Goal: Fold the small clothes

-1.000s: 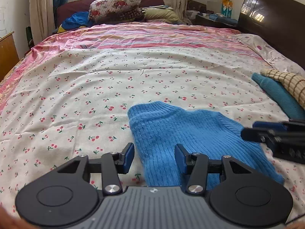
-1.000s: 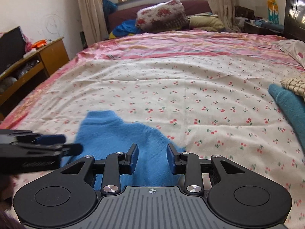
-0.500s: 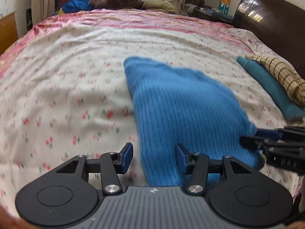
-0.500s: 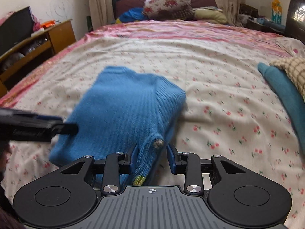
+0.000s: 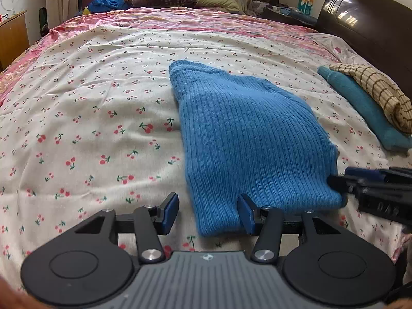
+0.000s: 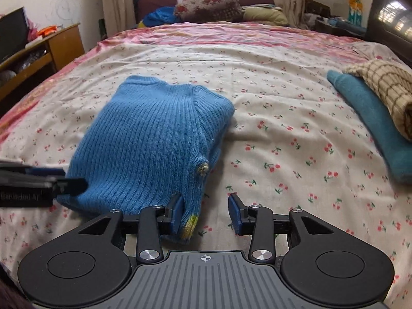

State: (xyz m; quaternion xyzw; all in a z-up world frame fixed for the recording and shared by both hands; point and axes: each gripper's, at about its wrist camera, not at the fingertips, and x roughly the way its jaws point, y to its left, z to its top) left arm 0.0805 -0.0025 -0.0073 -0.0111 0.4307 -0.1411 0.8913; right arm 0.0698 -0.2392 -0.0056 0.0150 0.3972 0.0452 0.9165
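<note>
Both hand-held grippers release the folded blue knit sweater [image 5: 247, 139] (near hem on the bed [image 5: 103, 108]): left hand-held gripper [image 5: 208, 212] open, right hand-held gripper [image 6: 206, 213] opening; withdraw straight back without snagging.

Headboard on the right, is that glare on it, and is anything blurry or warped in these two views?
Left wrist view: window glare on the dark headboard, sharp blue sweater, bed bulging from fisheye. Right wrist view: the same glare on the headboard, teal cloth soft at its near end, bed edges bowed.
</note>
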